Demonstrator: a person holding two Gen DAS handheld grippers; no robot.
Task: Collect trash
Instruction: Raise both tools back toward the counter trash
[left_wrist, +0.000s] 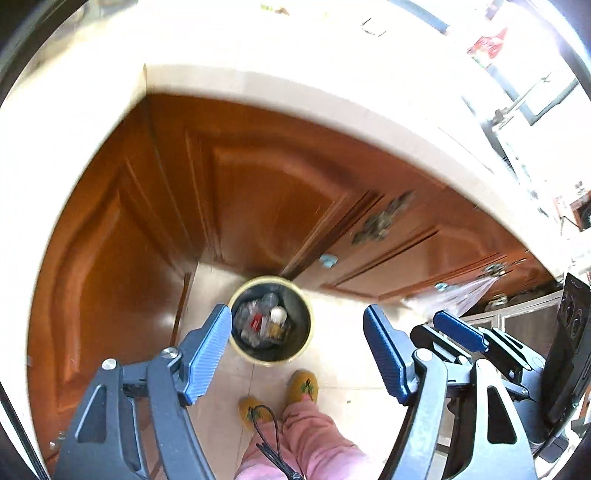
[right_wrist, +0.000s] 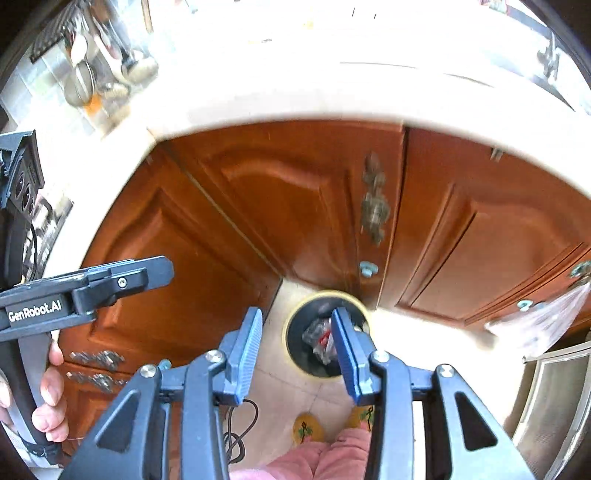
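"GenRobot.AI" in white, on left hand-held gripper (right_wrist: 110, 280)

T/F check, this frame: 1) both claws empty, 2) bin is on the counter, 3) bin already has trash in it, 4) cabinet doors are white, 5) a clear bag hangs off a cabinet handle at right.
1) Both claws empty: true. The left claw and right claw are open with nothing between the fingers.
2) Bin on the counter: false. The bin stands on the floor, in front of the cabinets.
3) Bin has trash: true. Crumpled wrappers and a bottle lie inside.
4) Doors white: false. The doors are brown wood.
5) Clear bag at right: true. The bag hangs there.
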